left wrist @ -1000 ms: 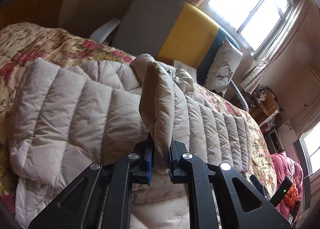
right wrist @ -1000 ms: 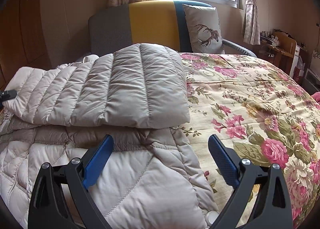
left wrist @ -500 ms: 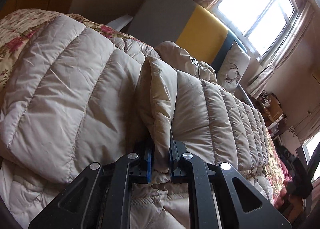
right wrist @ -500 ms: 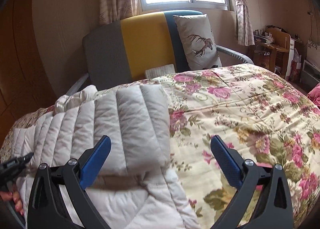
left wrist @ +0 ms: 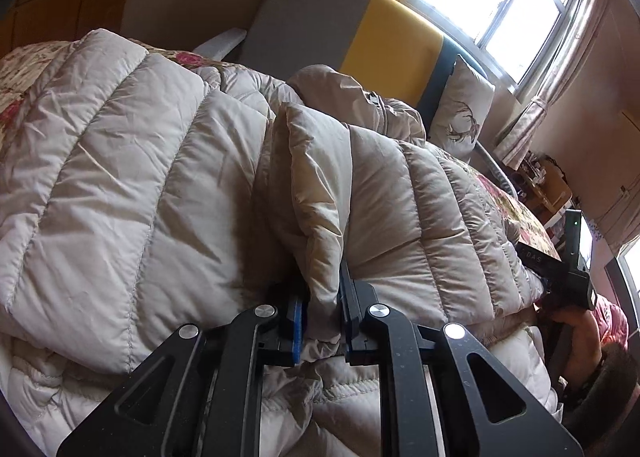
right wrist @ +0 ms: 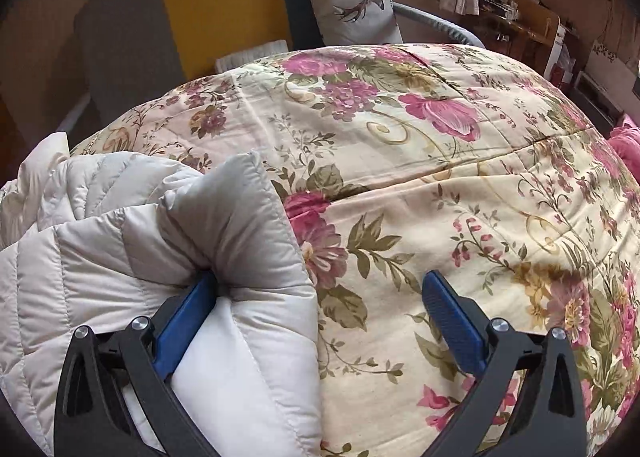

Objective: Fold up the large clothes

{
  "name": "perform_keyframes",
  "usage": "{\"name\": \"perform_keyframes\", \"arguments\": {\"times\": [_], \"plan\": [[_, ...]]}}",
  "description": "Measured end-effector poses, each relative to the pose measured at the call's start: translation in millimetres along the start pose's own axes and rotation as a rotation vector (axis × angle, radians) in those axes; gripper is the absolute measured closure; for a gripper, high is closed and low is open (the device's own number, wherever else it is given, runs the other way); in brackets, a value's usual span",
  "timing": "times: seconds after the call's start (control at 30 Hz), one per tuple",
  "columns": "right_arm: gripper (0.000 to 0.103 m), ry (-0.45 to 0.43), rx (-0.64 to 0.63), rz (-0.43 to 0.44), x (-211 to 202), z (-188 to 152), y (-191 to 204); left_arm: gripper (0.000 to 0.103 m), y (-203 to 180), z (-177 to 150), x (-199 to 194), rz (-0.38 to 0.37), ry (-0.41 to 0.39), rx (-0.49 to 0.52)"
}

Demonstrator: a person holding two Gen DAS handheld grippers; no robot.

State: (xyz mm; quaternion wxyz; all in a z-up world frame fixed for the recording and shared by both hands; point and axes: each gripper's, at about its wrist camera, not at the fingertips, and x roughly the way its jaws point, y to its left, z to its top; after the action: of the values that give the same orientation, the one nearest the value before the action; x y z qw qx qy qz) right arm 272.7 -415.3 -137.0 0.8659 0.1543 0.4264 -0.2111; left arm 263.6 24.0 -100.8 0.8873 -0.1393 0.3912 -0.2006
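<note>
Left claw [left wrist: 322,321] pinches upright fold of down jacket [left wrist: 168,185], lower centre. Right claw [right wrist: 320,313] spread wide; jacket corner at its left finger, lower left, on floral bed [right wrist: 460,185].

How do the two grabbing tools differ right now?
The left gripper has its fingers pinched on a fold of the puffy beige jacket; the right gripper has its fingers spread wide, clamping nothing. The left one sits over the jacket, the right at the jacket's edge over the floral bedspread. Both have blue pads on black frames.
</note>
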Motion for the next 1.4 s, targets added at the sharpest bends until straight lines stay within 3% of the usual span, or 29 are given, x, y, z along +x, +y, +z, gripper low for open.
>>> {"name": "perform_keyframes", "arguments": {"times": [0.1,0.17,0.3,0.33,0.43,0.5,0.6,0.67,0.7,0.73,0.77,0.8,0.87,0.97,1.07,1.2,1.3,1.4], "plan": [[0.002,0.004,0.069,0.026,-13.9,5.5,-14.2,0.089,4.8,0.8,-1.1,-0.022,-0.001,-0.021],[0.002,-0.056,0.118,0.025,-43.8,-0.5,-21.2,0.089,6.6,1.2,-1.0,-0.026,-0.002,-0.025],[0.002,-0.119,0.041,0.046,-87.2,-26.9,-11.6,0.089,11.0,0.5,-0.2,-0.035,0.0,-0.032],[0.002,-0.118,0.003,0.033,-87.8,-33.3,-6.2,0.089,11.3,0.5,-0.3,-0.035,0.0,-0.032],[0.002,-0.086,-0.066,-0.123,-63.5,-45.4,-1.6,0.089,12.0,0.4,-0.6,-0.037,-0.001,-0.031],[0.002,-0.033,0.011,-0.066,-48.0,-47.1,-15.3,0.089,12.5,-0.3,-1.4,-0.042,-0.001,-0.026],[0.002,-0.055,-0.004,-0.079,-57.1,-48.3,-15.5,0.087,12.0,0.6,-5.6,-0.036,0.004,-0.023],[0.002,-0.086,-0.03,-0.099,-73.7,-45.7,-13.4,0.082,8.7,6.2,-15.2,-0.019,0.018,-0.035],[0.002,-0.12,-0.042,-0.094,-85.0,-44.5,-12.2,0.065,7.2,8.0,-20.7,-0.018,0.016,-0.044],[0.002,-0.164,-0.053,-0.064,-97.2,-42.5,-9.7,0.042,5.7,11.8,-33.6,-0.031,-0.007,-0.065],[0.002,-0.207,-0.06,-0.023,-107.6,-39.7,-7.7,0.033,2.9,15.2,-46.5,-0.04,-0.059,-0.072],[0.002,-0.241,-0.061,0.022,-115.6,-35.4,-4.7,0.029,-2.1,19.5,-59.2,-0.034,-0.12,-0.061],[0.002,-0.273,-0.068,0.101,-121.5,-24.6,6.5,0.029,-17.2,30.2,-69.6,-0.025,-0.167,-0.013],[0.002,-0.241,-0.136,0.166,-106.5,-10.2,33.5,0.029,-41.5,43.5,-57.3,0.014,-0.147,0.071],[0.002,-0.21,-0.183,0.174,-84.2,-3.6,55.6,0.029,-59.3,50.5,-15.3,0.087,-0.049,0.17],[0.002,-0.145,-0.211,0.205,-51.4,1.2,66.7,0.029,-57.2,46.0,31.8,0.199,0.025,0.252],[0.002,-0.058,-0.168,0.2,-19.0,-1.2,57.9,0.029,-52.3,40.4,48.0,0.205,0.019,0.29],[0.002,-0.049,-0.151,0.177,-7.3,-3.8,55.8,0.028,-49.1,32.6,59.8,0.195,0.013,0.309]]}}
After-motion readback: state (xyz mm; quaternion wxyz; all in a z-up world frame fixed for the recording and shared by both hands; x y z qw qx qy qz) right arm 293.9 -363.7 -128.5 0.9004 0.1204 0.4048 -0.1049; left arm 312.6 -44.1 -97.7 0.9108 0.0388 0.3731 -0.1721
